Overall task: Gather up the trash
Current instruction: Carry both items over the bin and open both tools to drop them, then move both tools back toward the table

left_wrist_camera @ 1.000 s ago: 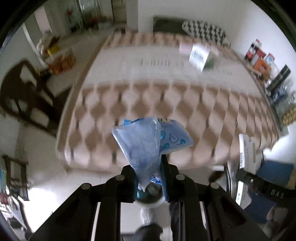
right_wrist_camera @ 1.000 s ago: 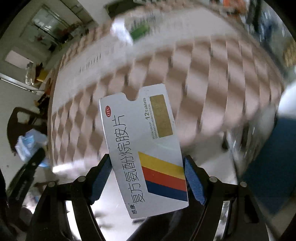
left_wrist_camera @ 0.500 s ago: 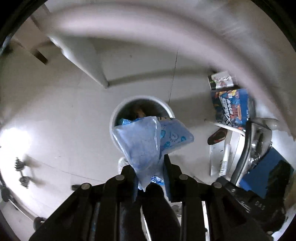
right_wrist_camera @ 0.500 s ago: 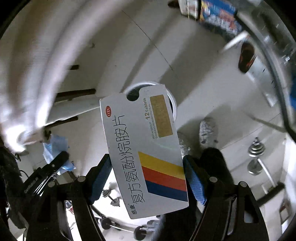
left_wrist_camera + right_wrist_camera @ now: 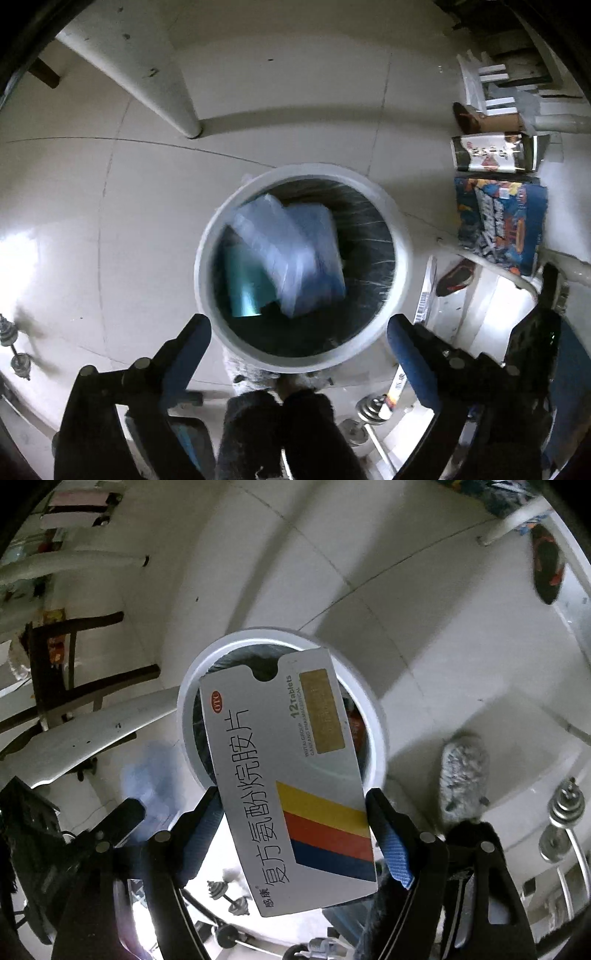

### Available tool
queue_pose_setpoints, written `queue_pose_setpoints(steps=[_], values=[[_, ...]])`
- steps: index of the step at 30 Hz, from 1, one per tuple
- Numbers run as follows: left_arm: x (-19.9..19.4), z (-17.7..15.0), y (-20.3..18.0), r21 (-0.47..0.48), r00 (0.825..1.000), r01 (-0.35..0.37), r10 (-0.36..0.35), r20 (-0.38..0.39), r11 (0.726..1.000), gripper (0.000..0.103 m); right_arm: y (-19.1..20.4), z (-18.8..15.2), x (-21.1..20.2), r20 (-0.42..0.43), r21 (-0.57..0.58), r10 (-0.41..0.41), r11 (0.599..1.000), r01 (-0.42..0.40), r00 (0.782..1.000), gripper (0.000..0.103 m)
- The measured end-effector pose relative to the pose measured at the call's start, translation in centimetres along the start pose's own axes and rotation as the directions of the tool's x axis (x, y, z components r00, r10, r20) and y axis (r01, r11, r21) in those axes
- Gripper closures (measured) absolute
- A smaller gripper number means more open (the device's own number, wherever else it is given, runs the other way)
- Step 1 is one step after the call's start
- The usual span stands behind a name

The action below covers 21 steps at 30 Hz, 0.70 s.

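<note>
Left gripper (image 5: 299,328) released, empty; blue wrapper (image 5: 295,254) dropped in bin (image 5: 400,236). Right gripper (image 5: 295,805) clenched on tablet box (image 5: 288,775), held over bin for disposal.

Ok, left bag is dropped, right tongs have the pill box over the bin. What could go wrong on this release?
1. The medicine box sits tilted between the right tongs and spans much of the bin opening, so it may catch the rim and fall outside.
2. The blue bag appears to be lying high in the bin, so the box could slide off it.
</note>
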State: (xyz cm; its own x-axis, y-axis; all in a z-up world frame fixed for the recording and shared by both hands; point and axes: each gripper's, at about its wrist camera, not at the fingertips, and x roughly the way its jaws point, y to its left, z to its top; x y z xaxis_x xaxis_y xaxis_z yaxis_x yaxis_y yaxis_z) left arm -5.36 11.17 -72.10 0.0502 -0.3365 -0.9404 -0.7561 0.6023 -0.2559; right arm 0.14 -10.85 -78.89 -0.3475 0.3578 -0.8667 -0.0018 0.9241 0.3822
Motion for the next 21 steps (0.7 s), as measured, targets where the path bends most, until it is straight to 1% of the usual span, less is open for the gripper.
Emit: queue_pose_setpoints(steps=[1, 2, 3, 4, 5, 7, 8, 9, 11, 14, 16, 19, 21], values=[[-0.3, -0.2, 0.4, -0.003, 1.000, -0.016, 0.016, 0.007, 1.000, 0.005, -0.1, 0.4, 0.7, -0.014, -0.002, 0.014, 1.000, -0.014, 1.000, 0.020], [-0.5, -0.5, 0.7, -0.004, 0.999, -0.031, 0.031, 0.015, 1.000, 0.005, -0.3, 0.7, 1.4, -0.023, -0.011, 0.021, 1.000, -0.021, 1.000, 0.005], [-0.9, -0.8, 0.9, -0.004, 0.999, -0.047, 0.047, 0.025, 0.999, 0.005, -0.3, 0.7, 1.4, -0.025, -0.021, 0.020, 1.000, -0.021, 0.999, 0.000], [-1.4, -1.2, 1.1, -0.004, 0.997, -0.064, 0.064, 0.040, 0.998, 0.005, 0.0, 0.5, 1.4, -0.025, -0.036, 0.020, 0.999, -0.021, 0.999, 0.000], [-2.2, -1.8, 1.0, 0.001, 0.993, -0.097, 0.097, 0.072, 0.995, 0.005, 0.2, 0.3, 1.3, -0.025, -0.051, 0.013, 0.999, -0.015, 1.000, 0.000], [-3.4, -2.5, 1.2, 0.019, 0.978, -0.176, 0.172, 0.117, 0.984, 0.005, 0.9, -0.4, 0.4, -0.011, -0.093, -0.026, 0.995, 0.025, 1.000, 0.000], [-3.9, -3.0, 1.2, 0.024, 0.968, -0.217, 0.212, 0.135, 0.976, 0.005, 1.2, -0.8, -0.1, -0.001, -0.114, -0.052, 0.992, 0.051, 0.999, 0.000], [-4.5, -3.6, 1.1, 0.030, 0.961, -0.242, 0.235, 0.145, 0.970, 0.005, 1.7, -1.2, -0.7, 0.011, -0.140, -0.084, 0.986, 0.085, 0.996, 0.000], [-5.6, -4.7, 0.8, 0.041, 0.956, -0.260, 0.251, 0.149, 0.965, 0.005, 2.7, -2.2, -1.9, 0.044, -0.193, -0.146, 0.969, 0.152, 0.988, 0.000], [-8.1, -6.6, 0.1, 0.073, 0.943, -0.299, 0.283, 0.173, 0.952, 0.005, 4.2, -3.9, -4.4, 0.111, -0.264, -0.238, 0.929, 0.260, 0.965, 0.000], [-9.5, -7.6, -0.4, 0.083, 0.939, -0.309, 0.290, 0.183, 0.947, 0.005, 5.0, -4.9, -6.0, 0.147, -0.295, -0.288, 0.900, 0.320, 0.946, 0.000], [-12.3, -9.5, -1.3, 0.089, 0.935, -0.317, 0.296, 0.197, 0.944, 0.005, 5.8, -6.7, -9.1, 0.190, -0.327, -0.322, 0.870, 0.369, 0.927, 0.000], [-14.7, -10.7, -2.1, 0.093, 0.932, -0.319, 0.294, 0.210, 0.943, 0.005, 6.7, -8.1, -11.8, 0.211, -0.347, -0.330, 0.855, 0.386, 0.920, 0.000]])
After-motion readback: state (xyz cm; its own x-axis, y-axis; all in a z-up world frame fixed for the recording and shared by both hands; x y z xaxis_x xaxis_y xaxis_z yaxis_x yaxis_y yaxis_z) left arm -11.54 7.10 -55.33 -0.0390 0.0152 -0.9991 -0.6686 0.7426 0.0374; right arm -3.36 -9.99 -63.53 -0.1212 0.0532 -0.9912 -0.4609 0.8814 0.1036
